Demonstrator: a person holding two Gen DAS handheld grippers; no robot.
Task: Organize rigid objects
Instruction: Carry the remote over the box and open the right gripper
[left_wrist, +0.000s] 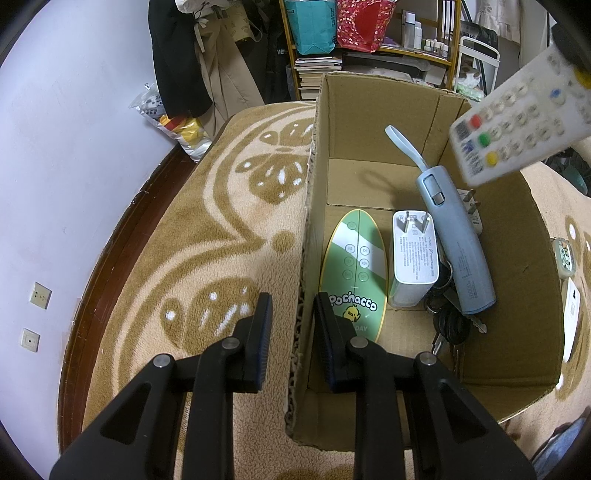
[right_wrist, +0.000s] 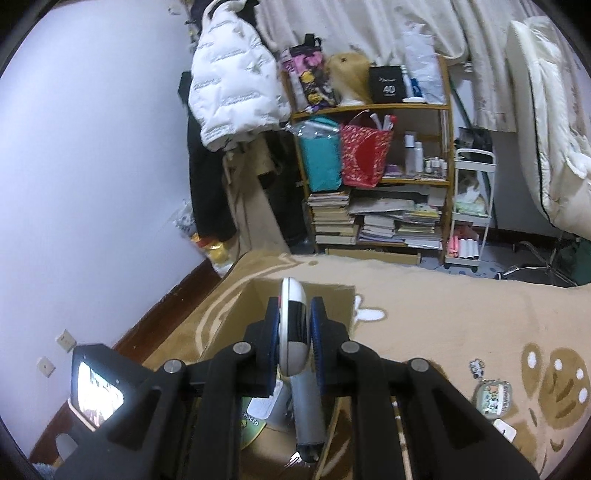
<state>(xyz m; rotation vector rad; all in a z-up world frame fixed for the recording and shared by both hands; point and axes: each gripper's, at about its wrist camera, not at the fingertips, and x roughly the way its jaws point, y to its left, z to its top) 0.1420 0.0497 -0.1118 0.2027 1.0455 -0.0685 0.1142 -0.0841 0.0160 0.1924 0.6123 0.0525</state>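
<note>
While the left gripper straddles the open brown cardboard box wall w/ jaws apart, the right gripper pinches a white button-covered remote control above it.

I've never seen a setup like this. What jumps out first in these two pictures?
An open cardboard box sits on a tan patterned blanket, holding a green Pochacco oval, a white charger and a blue power bank. Above its far right corner hangs a white remote, clamped in the right gripper. The left gripper straddles the box's near-left wall.
</note>
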